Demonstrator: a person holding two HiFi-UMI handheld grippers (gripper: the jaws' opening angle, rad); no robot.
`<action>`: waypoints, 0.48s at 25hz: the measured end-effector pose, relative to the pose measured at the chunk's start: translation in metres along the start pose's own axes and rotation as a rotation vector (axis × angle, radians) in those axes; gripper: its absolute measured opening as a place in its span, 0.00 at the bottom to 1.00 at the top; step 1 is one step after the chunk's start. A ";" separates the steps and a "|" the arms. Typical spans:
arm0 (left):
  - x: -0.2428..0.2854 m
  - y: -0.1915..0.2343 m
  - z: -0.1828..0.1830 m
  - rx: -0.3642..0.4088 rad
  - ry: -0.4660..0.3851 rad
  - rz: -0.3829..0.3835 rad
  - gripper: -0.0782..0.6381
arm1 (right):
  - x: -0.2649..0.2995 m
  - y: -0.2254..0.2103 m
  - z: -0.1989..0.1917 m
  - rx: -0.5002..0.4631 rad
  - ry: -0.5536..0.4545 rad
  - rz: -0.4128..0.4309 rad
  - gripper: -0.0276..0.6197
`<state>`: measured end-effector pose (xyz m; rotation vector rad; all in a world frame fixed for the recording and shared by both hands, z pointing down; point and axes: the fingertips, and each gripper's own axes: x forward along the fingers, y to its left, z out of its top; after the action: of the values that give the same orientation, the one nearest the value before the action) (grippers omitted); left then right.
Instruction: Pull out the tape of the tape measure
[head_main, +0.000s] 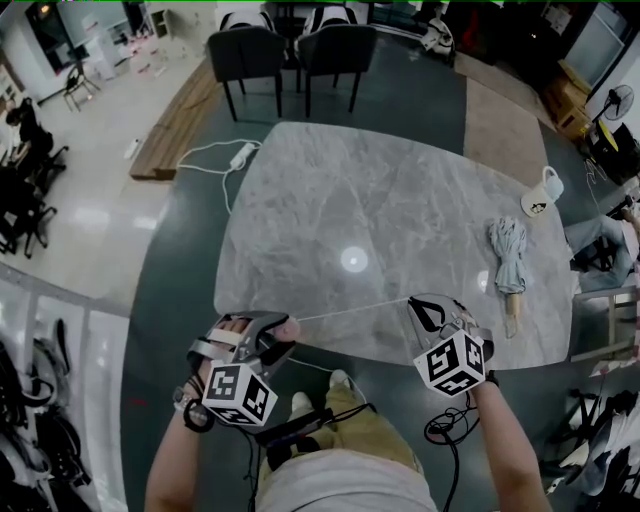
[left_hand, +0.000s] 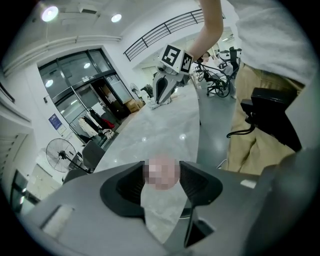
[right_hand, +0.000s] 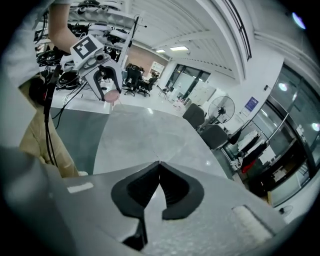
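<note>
A small round pinkish tape measure (head_main: 291, 326) sits between the jaws of my left gripper (head_main: 278, 335), just off the near edge of the grey marble table (head_main: 380, 190). In the left gripper view both pads press on the tape measure's case (left_hand: 162, 171), which shows only as a blurred patch. A thin pale tape (head_main: 350, 311) runs from the case rightward to my right gripper (head_main: 418, 303). That gripper's jaws are shut, tips touching (right_hand: 159, 163), pinched on the tape's end. The left gripper (right_hand: 106, 82) with the pink case shows at the far left of the right gripper view.
A folded grey umbrella (head_main: 508, 255) and a white mug (head_main: 543, 192) lie at the table's right side. Two dark chairs (head_main: 250, 50) stand beyond the far edge, and a power strip with cable (head_main: 241, 153) lies on the floor. My legs are right below the near edge.
</note>
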<state>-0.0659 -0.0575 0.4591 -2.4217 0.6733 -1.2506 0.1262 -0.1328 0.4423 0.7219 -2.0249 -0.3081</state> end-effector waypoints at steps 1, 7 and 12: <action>-0.001 0.001 -0.001 -0.001 -0.001 0.000 0.43 | -0.001 -0.003 -0.004 0.006 0.009 -0.007 0.05; -0.003 0.001 -0.010 -0.017 0.021 -0.002 0.43 | -0.011 -0.027 -0.034 0.093 0.064 -0.081 0.05; 0.000 -0.002 -0.004 -0.019 0.000 -0.011 0.43 | -0.017 -0.035 -0.051 0.105 0.101 -0.117 0.05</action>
<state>-0.0686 -0.0563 0.4619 -2.4440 0.6761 -1.2534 0.1888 -0.1468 0.4410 0.9059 -1.9179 -0.2288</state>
